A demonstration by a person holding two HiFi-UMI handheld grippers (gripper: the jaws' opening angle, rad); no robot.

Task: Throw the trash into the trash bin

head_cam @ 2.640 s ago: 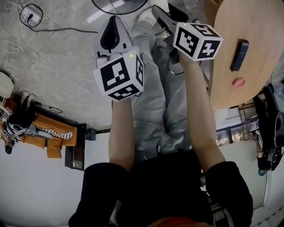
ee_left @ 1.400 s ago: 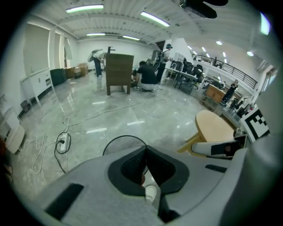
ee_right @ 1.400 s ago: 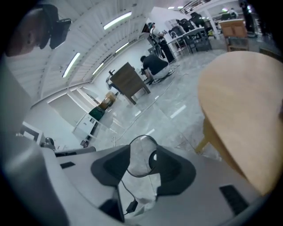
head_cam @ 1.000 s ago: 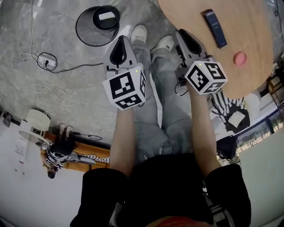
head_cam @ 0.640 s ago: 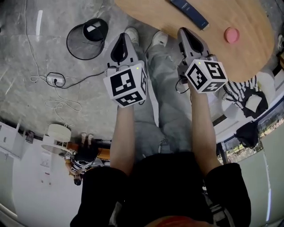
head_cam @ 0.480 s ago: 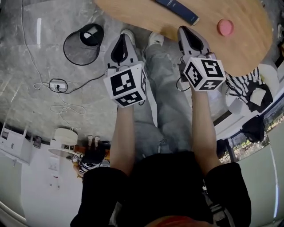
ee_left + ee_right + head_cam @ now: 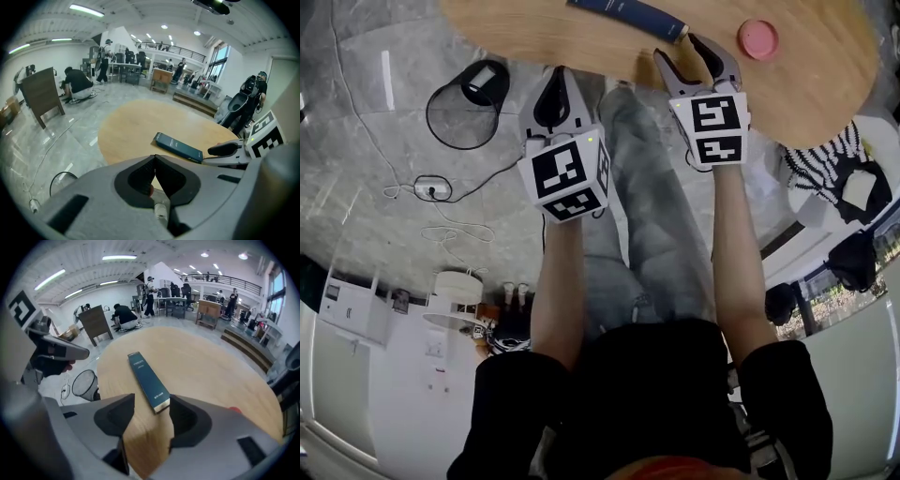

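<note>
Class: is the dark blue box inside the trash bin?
No, the dark blue box lies on the wooden table, apart from the trash bin.

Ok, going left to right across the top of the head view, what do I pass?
Wire trash bin → left gripper, jaws together → dark blue box on the table → right gripper, jaws opening, nothing pressed between them → pink disc on the table.
</note>
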